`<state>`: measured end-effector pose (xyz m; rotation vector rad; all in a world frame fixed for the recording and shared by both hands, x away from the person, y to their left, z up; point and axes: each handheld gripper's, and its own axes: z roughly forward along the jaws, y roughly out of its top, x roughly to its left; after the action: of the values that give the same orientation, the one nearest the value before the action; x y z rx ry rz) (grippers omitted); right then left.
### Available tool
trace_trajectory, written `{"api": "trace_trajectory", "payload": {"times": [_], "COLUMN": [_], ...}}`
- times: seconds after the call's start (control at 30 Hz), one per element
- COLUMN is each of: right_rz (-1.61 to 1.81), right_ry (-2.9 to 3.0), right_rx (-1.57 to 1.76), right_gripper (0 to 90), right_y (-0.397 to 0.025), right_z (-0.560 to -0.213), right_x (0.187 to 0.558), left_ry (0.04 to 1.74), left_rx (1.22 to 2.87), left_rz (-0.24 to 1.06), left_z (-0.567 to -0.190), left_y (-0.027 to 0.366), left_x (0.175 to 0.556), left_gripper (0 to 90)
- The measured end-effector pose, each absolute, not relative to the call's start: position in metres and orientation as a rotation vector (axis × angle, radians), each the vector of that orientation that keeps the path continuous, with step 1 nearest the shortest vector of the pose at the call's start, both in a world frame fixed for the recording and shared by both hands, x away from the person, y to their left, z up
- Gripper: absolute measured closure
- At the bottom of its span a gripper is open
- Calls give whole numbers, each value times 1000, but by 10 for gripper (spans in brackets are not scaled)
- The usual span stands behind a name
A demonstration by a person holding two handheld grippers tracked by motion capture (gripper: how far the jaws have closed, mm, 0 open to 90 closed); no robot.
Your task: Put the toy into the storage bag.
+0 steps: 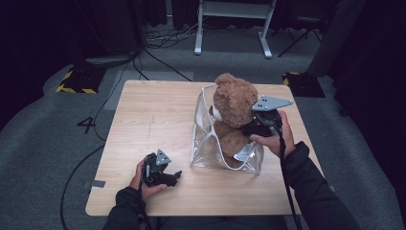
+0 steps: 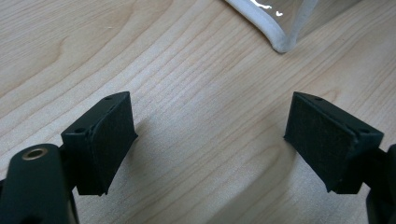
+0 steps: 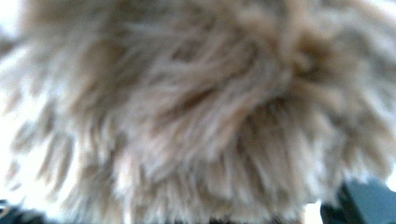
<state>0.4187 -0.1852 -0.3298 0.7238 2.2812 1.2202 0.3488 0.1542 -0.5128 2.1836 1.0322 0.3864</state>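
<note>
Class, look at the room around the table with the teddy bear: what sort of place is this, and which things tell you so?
Probably a recording studio or lab: dark curtains around, cables across grey carpet, hazard-striped stand bases, and one small wooden table.

Dim dark surround, table (image 1: 158, 115) evenly lit; fur (image 3: 196, 116) close-up blurred

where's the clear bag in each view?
High view: bag right of centre on the table, bear sitting in it.
Left gripper view: its white-edged corner at top right, beyond the open fingers.
Right gripper view: brown fur up close; bag can't be made out.
Shared landmark: the bag's white edging.
</note>
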Motion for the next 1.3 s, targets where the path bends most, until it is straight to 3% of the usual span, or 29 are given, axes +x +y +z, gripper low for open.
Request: {"api": "trace_trajectory", "payload": {"times": [0.43, 0.83, 1.0, 1.3], "right_rz": [1170, 1139, 1123, 1145], "right_ry": [2310, 2317, 2305, 2307], "right_rx": [758, 758, 766, 764], "right_gripper": [355, 323, 271, 272], "right_y": [-188, -190, -189, -193], "right_z": [-349, -353, -353, -350], "right_x": [423, 421, 420, 419], "left_ry": [1033, 1032, 1033, 1033], "left_rx": [2185, 2184, 2185, 2184], "left_rz": [388, 387, 388, 386], "left_z": [-513, -513, -513, -513], "left_y": [154, 154, 154, 154], "left_x": [349, 349, 349, 349], "left_gripper": [159, 159, 159, 159]}}
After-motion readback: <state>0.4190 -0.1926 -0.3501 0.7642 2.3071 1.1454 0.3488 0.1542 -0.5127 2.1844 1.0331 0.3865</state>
